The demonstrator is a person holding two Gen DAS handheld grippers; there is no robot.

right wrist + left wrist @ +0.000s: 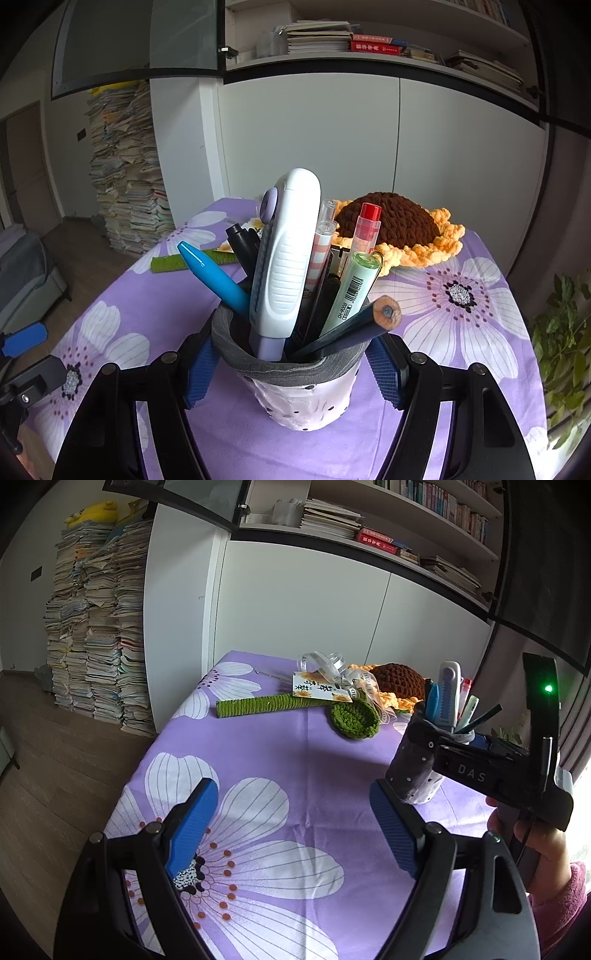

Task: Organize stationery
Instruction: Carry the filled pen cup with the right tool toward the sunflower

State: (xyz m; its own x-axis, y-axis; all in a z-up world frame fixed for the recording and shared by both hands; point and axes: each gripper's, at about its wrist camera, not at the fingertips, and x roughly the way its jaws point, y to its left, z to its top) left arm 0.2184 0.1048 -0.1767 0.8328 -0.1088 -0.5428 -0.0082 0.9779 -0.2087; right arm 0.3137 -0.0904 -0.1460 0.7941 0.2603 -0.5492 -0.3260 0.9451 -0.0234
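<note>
Grey-rimmed pen pot (299, 384), crammed, sits pinched in our right claw (291, 373); a tilt could spill its pencil (354, 328) onto the bench (461, 369). Left claw (295, 830), beside the pot, gapes empty.

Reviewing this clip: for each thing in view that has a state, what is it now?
Left gripper: open, empty, above the purple flowered tablecloth.
Right gripper: shut on the grey-rimmed white fabric pen cup.
Pen cup: upright, full of stationery.
White utility knife: standing in the cup.
Dark pencil: leaning on the rim.
Crocheted sunflower: lying flat.
</note>
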